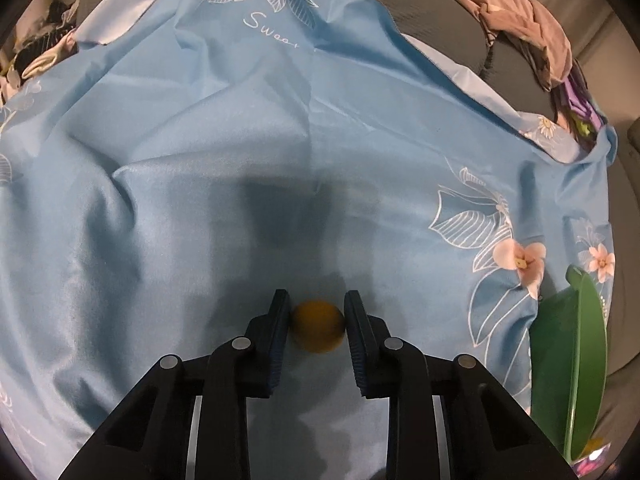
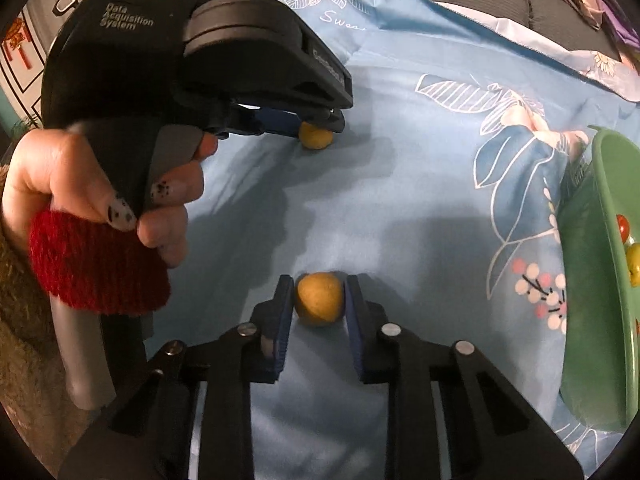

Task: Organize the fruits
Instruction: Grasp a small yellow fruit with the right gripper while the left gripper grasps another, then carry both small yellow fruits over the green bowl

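Two small round yellow fruits are in view over the blue flowered cloth [image 1: 200, 140]. My left gripper [image 1: 317, 312] is shut on one yellow fruit [image 1: 318, 325]; both pads touch its sides. In the right wrist view this left gripper [image 2: 316, 126] shows at upper left, held by a hand, with its fruit [image 2: 316, 136] low at the cloth. My right gripper [image 2: 319, 296] is shut on the other yellow fruit [image 2: 319, 299]. A green bowl [image 2: 600, 280] at the right holds several small red and yellow fruits [image 2: 630, 248].
The green bowl's rim also shows in the left wrist view [image 1: 576, 360] at lower right. Crumpled pinkish clothes [image 1: 528, 28] lie on a grey surface beyond the cloth's far right edge. The cloth is wrinkled at the left.
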{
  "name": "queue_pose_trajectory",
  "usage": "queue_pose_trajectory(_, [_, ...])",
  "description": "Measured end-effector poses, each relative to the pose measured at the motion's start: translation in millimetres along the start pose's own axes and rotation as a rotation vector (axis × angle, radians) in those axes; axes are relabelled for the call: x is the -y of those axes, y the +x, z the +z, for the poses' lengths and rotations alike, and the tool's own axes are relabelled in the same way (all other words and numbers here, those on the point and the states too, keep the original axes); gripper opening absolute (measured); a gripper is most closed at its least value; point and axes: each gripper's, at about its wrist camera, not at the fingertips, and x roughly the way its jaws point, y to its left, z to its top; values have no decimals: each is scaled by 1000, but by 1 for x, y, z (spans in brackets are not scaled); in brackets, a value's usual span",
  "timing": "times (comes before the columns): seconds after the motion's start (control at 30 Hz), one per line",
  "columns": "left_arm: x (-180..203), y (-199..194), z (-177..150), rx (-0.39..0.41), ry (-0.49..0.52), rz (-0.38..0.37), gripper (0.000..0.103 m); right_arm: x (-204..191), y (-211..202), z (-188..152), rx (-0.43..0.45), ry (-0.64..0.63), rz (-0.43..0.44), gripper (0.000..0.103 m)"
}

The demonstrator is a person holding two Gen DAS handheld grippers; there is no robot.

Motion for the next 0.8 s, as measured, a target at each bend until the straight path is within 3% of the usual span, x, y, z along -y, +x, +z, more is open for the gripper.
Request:
queue_pose_trajectory(0.13, [2, -3, -1, -17, -7, 4, 27, 0, 1, 2, 4, -1, -7, 25])
queue_pose_trajectory(0.27, [4, -21, -4, 16, 0, 32, 27, 2, -6, 4, 24, 14, -4, 25])
queue_pose_trajectory(0.37, [5, -45, -9, 57, -20, 26, 27, 8, -16, 7, 53, 31, 9, 25])
queue_pose_trajectory(0.53, [1, -95, -32, 174, -51, 82, 27, 14, -40, -4, 107, 57, 31, 25])
queue_pose_trajectory(0.8, [11, -146, -86, 291, -131, 10, 27, 28, -69, -4, 187, 106, 45, 26])
